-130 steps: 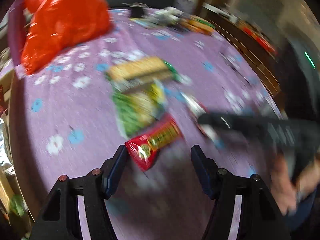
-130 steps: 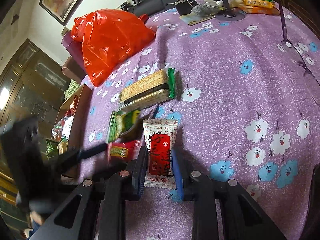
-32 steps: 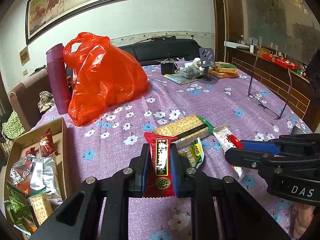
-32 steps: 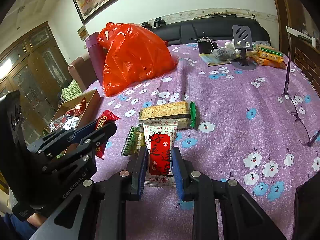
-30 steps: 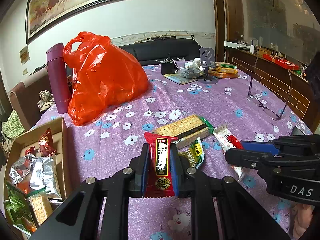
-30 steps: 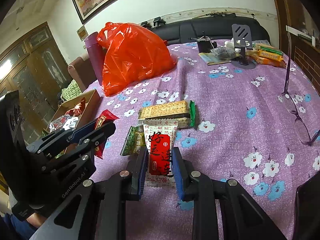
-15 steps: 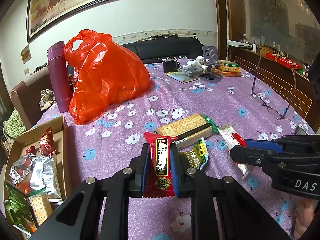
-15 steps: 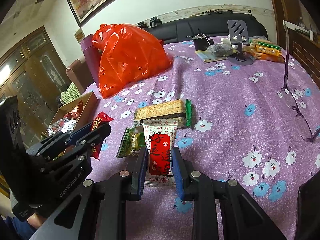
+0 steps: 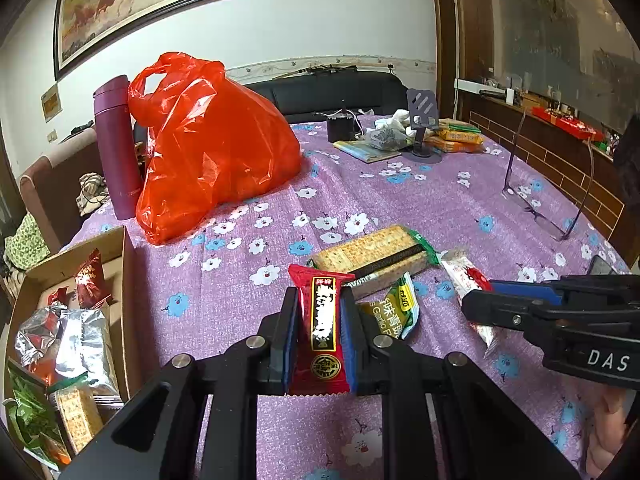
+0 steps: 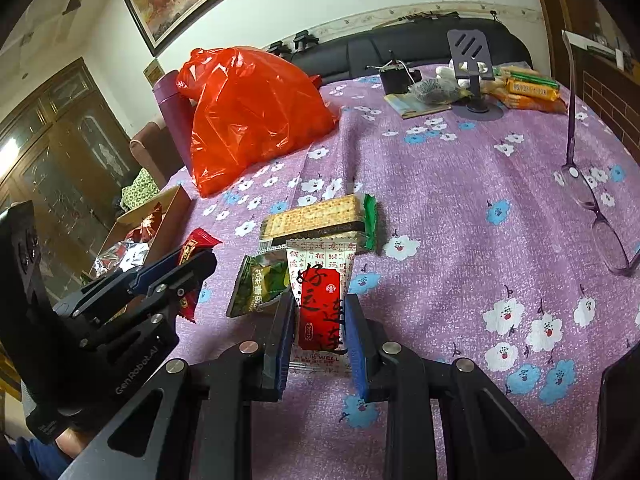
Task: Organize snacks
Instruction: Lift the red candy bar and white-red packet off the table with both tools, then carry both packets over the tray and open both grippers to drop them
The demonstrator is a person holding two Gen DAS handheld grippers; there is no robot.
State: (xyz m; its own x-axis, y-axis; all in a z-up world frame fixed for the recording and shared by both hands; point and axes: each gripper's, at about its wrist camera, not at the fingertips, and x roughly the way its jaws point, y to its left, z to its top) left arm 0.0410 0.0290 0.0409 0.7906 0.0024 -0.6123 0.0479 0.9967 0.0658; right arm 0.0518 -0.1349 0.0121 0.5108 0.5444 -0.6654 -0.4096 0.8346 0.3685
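My left gripper (image 9: 318, 304) is shut on a red snack packet (image 9: 322, 328), held above the purple floral tablecloth; the packet also shows in the right wrist view (image 10: 196, 246). My right gripper (image 10: 320, 308) is shut on a white-and-red snack packet (image 10: 320, 304), which shows in the left wrist view (image 9: 466, 280). A green pea packet (image 9: 394, 310) and a cracker pack (image 9: 372, 256) lie on the cloth between the grippers. A cardboard box (image 9: 126, 280) with several snacks sits at the left table edge.
A red plastic bag (image 9: 212, 156) and a purple flask (image 9: 116, 148) stand at the back left. Glasses (image 9: 552, 216) lie at the right. A phone stand (image 9: 422, 128), a book and orange packets sit at the far end. A black sofa is behind.
Both grippers closed on their packets and lifted them off the cloth. Over the last second they have drifted slightly, still holding the packets.
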